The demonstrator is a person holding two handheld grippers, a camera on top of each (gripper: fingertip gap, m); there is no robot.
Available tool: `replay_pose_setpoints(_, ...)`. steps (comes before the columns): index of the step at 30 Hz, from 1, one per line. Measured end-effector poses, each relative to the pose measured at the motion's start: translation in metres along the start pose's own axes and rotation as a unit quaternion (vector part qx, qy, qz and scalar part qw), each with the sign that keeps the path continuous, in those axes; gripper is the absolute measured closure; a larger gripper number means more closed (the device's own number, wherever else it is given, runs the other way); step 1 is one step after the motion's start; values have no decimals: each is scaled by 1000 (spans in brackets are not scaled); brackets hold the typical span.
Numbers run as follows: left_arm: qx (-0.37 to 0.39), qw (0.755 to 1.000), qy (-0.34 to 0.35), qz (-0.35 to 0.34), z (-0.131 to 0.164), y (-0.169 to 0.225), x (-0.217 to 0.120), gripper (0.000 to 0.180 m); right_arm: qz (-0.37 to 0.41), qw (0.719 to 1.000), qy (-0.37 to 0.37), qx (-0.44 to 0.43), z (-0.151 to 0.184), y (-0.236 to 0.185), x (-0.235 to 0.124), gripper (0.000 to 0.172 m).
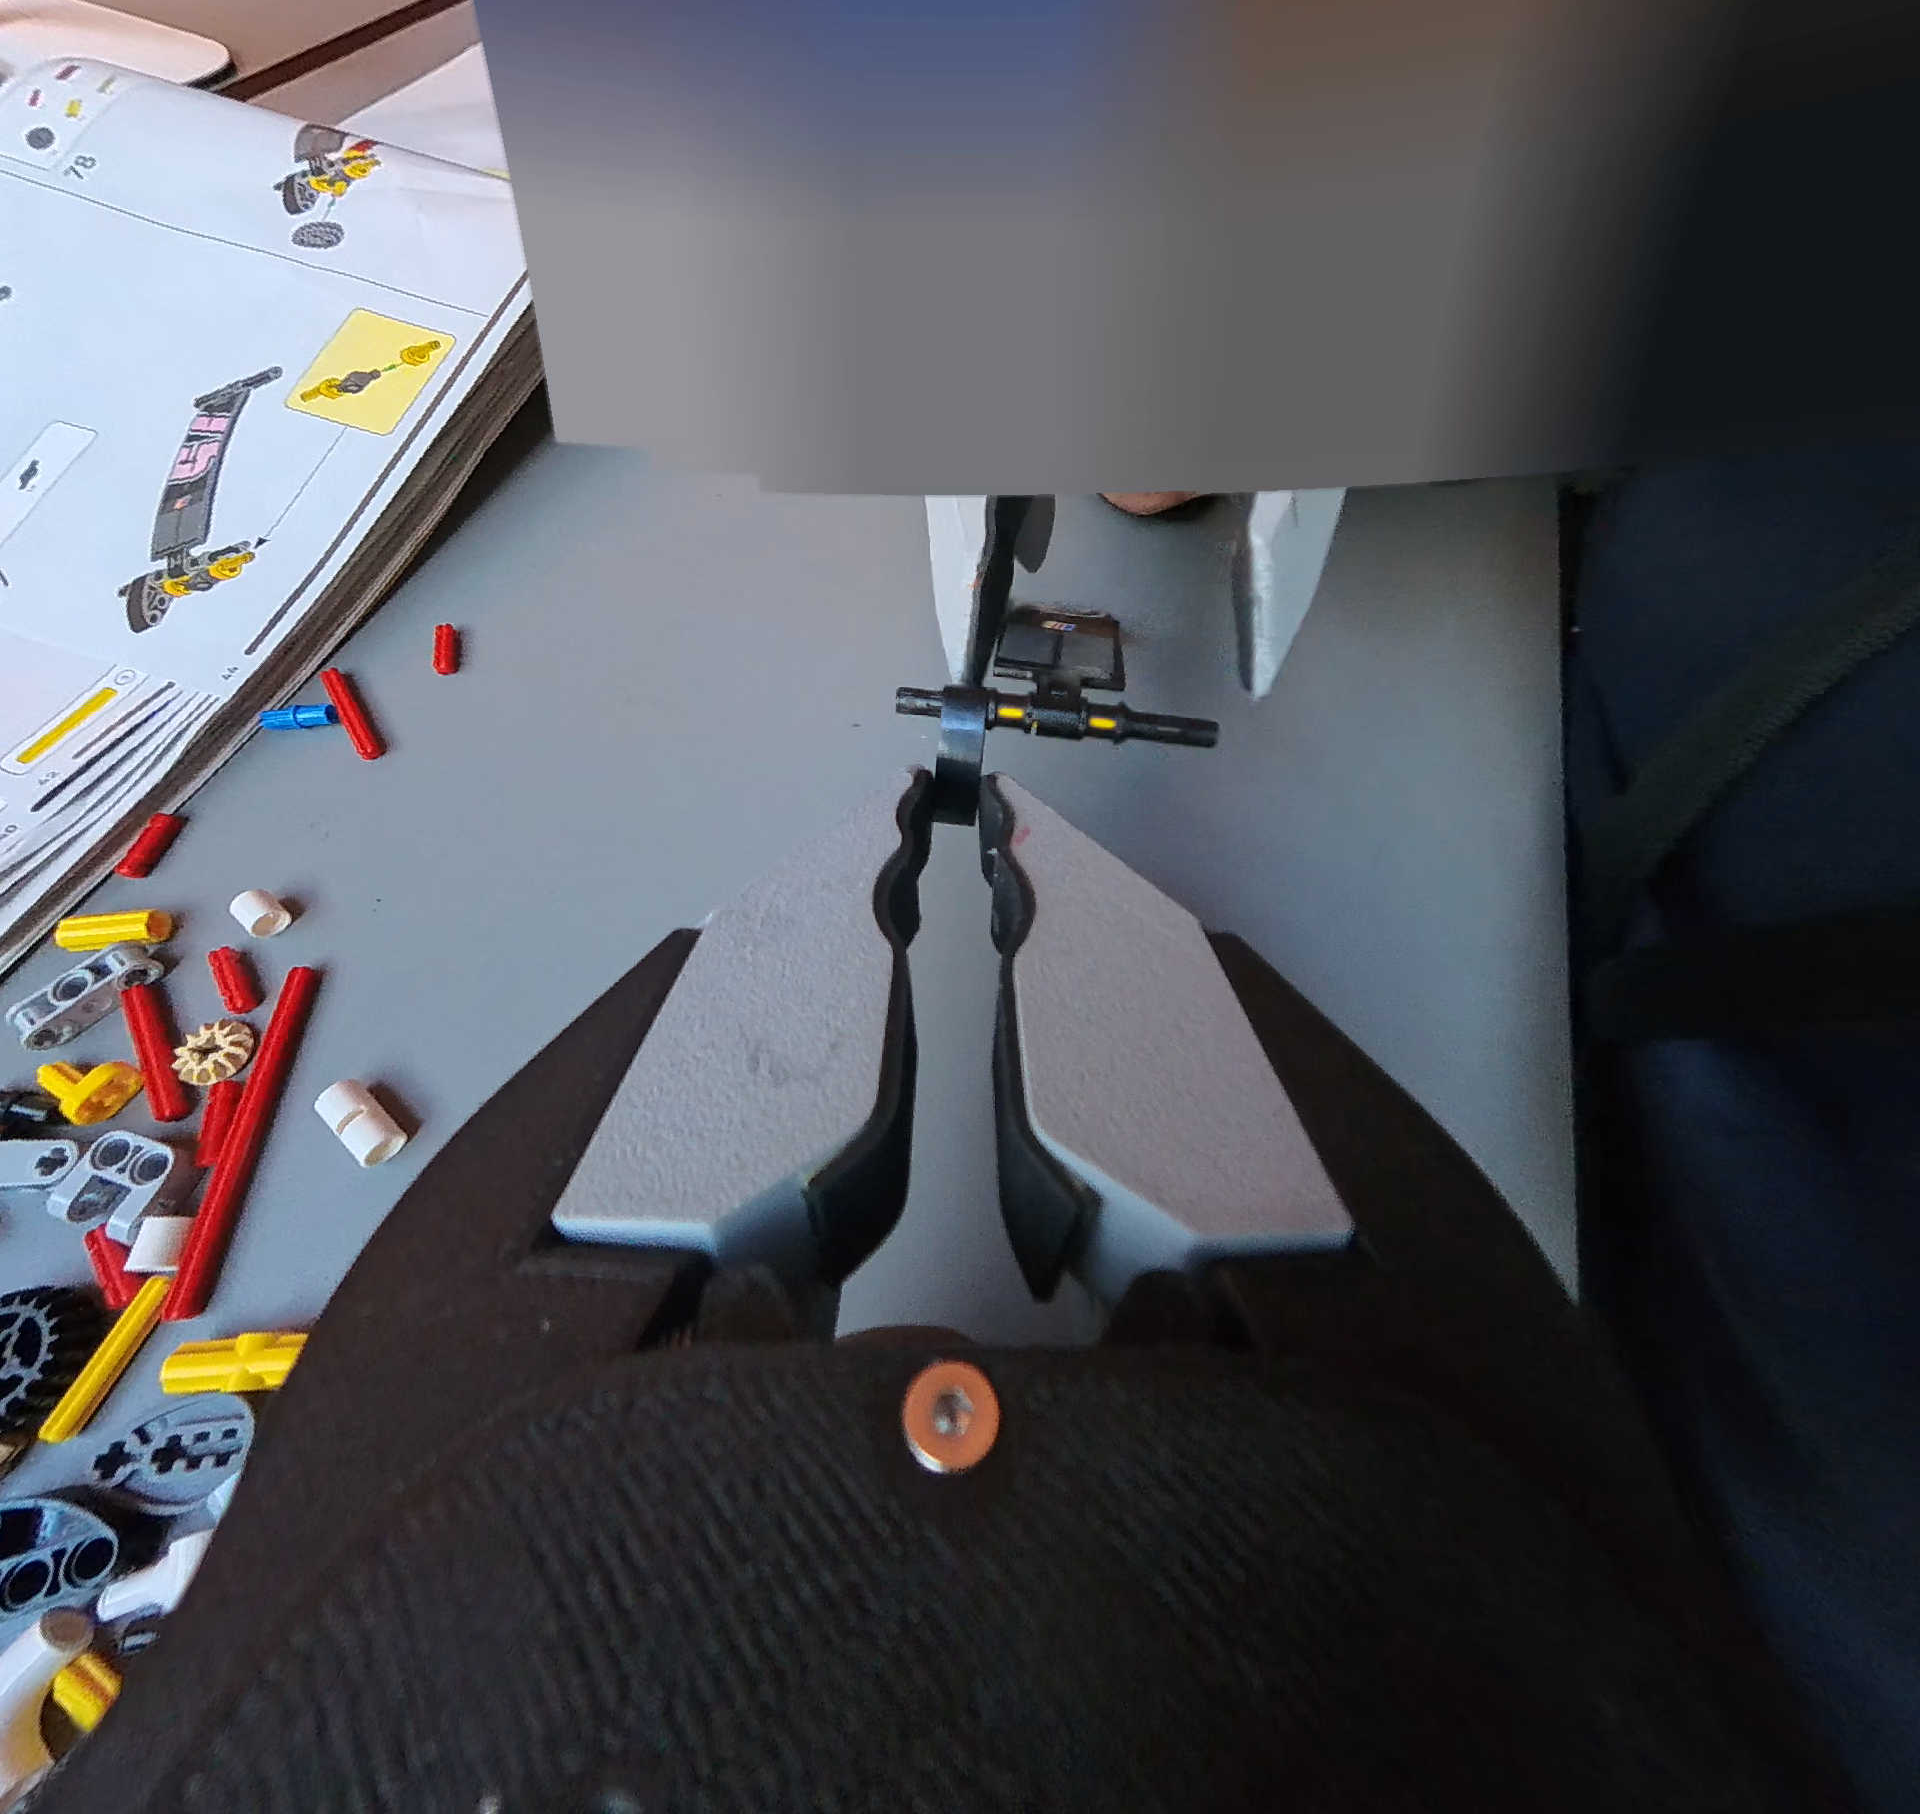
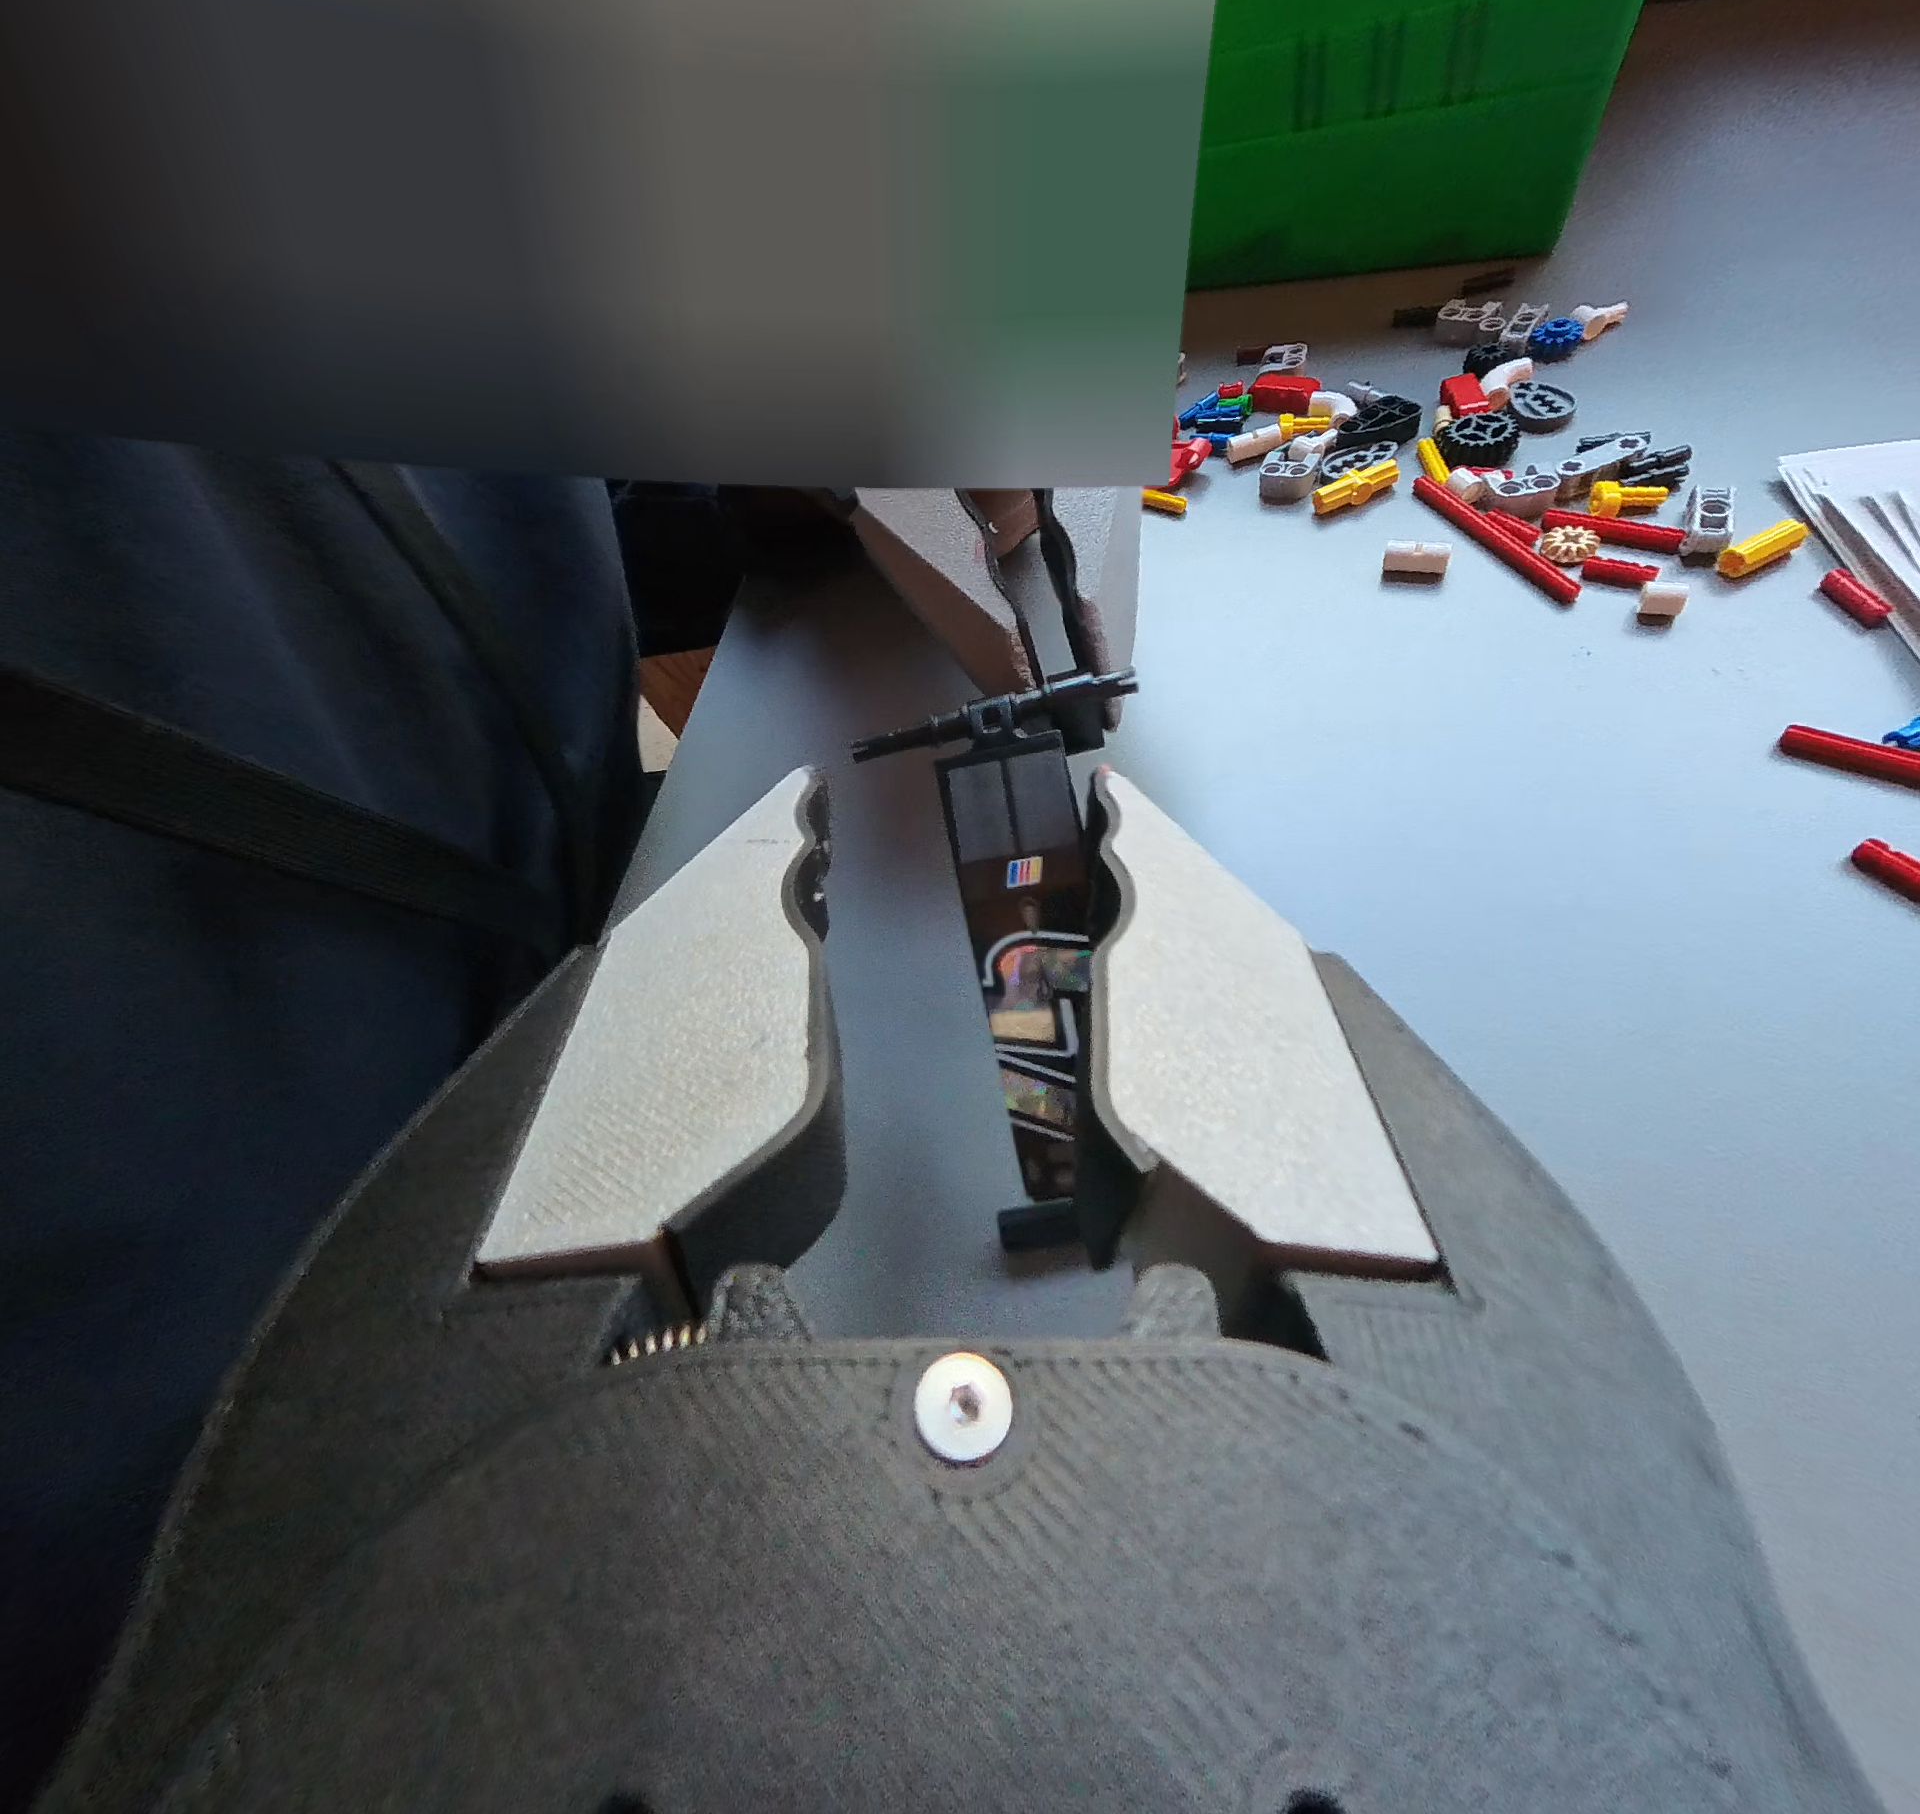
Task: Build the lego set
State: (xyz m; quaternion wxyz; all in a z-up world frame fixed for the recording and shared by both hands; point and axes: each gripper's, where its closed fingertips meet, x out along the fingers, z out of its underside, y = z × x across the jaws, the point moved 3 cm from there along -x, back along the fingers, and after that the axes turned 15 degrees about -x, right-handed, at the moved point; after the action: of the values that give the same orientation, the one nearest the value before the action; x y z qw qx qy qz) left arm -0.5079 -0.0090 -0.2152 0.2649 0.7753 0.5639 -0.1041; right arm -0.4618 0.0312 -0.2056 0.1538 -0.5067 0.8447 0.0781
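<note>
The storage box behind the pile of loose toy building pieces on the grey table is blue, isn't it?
Not quite: the storage box is green, not blue. The right wrist view shows it standing behind the pile of loose toy building pieces on the grey table, as you said.

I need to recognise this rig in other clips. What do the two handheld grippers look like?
Both match: the left gripper and right gripper have ridged black printed bodies, a round metal screw at the centre, and pale grey wedge-shaped fingers lined with wavy black pads. No cables show.
</note>
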Motion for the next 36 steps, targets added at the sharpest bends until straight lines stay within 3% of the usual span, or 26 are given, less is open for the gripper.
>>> replay_pose_setpoints(6,-55,998,4,18,-3,-8,-2,175,42,997,-26,-52,2,-1,2,110)
replay_pose_setpoints(9,-96,995,4,32,-5,-14,-2,175,89,989,-65,-100,8,4,2,110)
replay_pose_setpoints(14,-194,980,-2,50,-4,-26,-1,175,187,955,-171,-156,28,21,0,128)
replay_pose_setpoints(19,-257,963,-4,78,1,-20,1,172,253,917,-237,-197,35,30,-6,158)
replay_pose_setpoints(20,-257,963,-7,77,2,-18,2,169,260,915,-236,-196,34,30,-9,170)
replay_pose_setpoints(23,-231,971,19,54,-1,-17,-4,153,266,924,-210,-180,28,29,-13,172)
replay_pose_setpoints(27,-172,984,49,8,-4,-18,-15,152,258,943,-173,-119,27,31,-19,172)
replay_pose_setpoints(36,-71,996,-4,-47,5,-10,-1,150,192,979,-66,18,22,34,-27,172)
